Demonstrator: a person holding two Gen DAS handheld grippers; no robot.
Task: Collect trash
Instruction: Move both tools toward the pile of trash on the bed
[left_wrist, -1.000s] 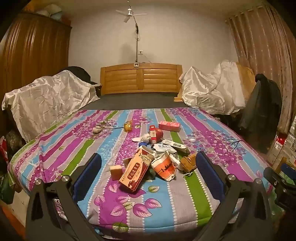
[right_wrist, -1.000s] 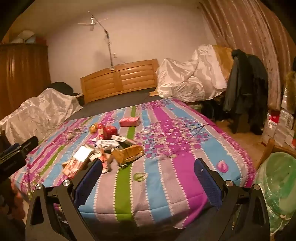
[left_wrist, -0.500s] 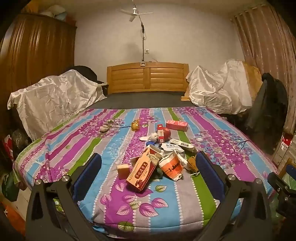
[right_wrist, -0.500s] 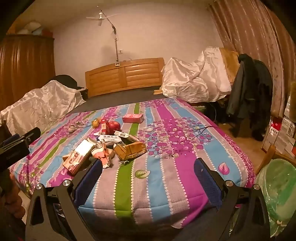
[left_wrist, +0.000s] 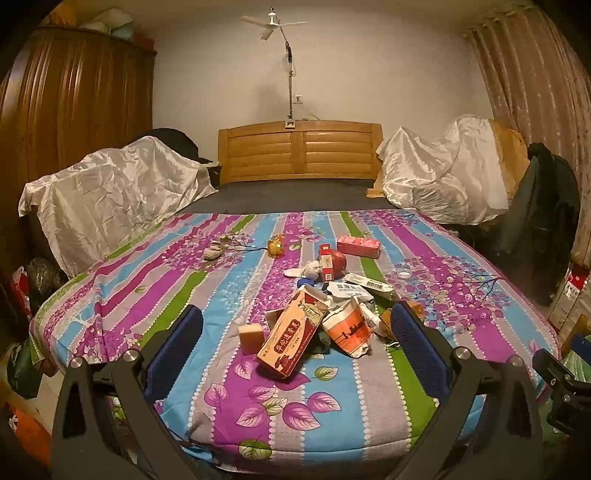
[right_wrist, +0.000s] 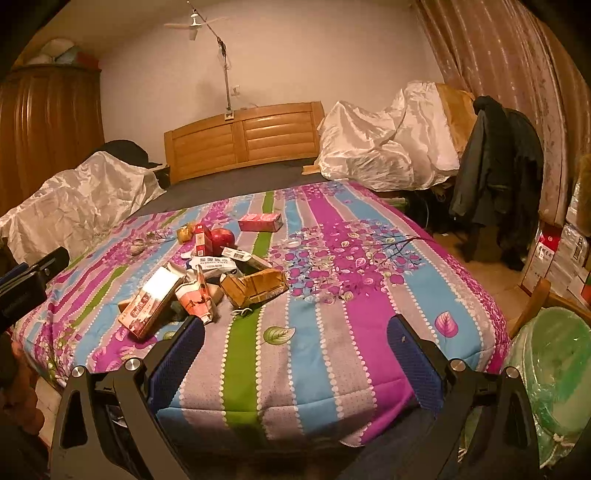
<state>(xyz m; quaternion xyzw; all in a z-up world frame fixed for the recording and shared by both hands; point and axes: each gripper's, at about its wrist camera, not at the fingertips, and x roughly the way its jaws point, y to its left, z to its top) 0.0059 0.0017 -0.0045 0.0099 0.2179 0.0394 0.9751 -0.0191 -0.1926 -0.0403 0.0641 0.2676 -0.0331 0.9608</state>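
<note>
Left wrist view: the left gripper (left_wrist: 295, 332) hangs wide open over the near edge of the striped, flower-printed bedspread (left_wrist: 155, 295), holding nothing. Compared with a second ago the trash pile sits higher and more central between the blue pads, and the wooden headboard (left_wrist: 299, 151) has drifted right. The tall red-and-cream printed carton (left_wrist: 293, 334) lies tilted in the pile's middle; just left of it is a small tan block (left_wrist: 251, 334), just right of it a crushed orange-and-white paper cup (left_wrist: 349, 328). Behind the carton lie a white barcode-labelled packet (left_wrist: 364, 286), a red apple (left_wrist: 336, 260) and a pink rectangular box (left_wrist: 358, 246). A brown crumpled paper bag (left_wrist: 413, 310) is mostly hidden behind the right finger. Small bits further back are too blurred to name.

Right wrist view: the right gripper (right_wrist: 295, 354) is also spread wide and empty, over bare bedspread (right_wrist: 369, 295) well right of the carton (right_wrist: 151, 299). Since the earlier frame the pile has shifted toward the centre. The cup (right_wrist: 195, 299) touches the carton's right side; the paper bag (right_wrist: 258, 286) lies just right of that. At the carton's far right, a green plastic-lined bin (right_wrist: 554, 354) is cut off by the frame edge.
</note>
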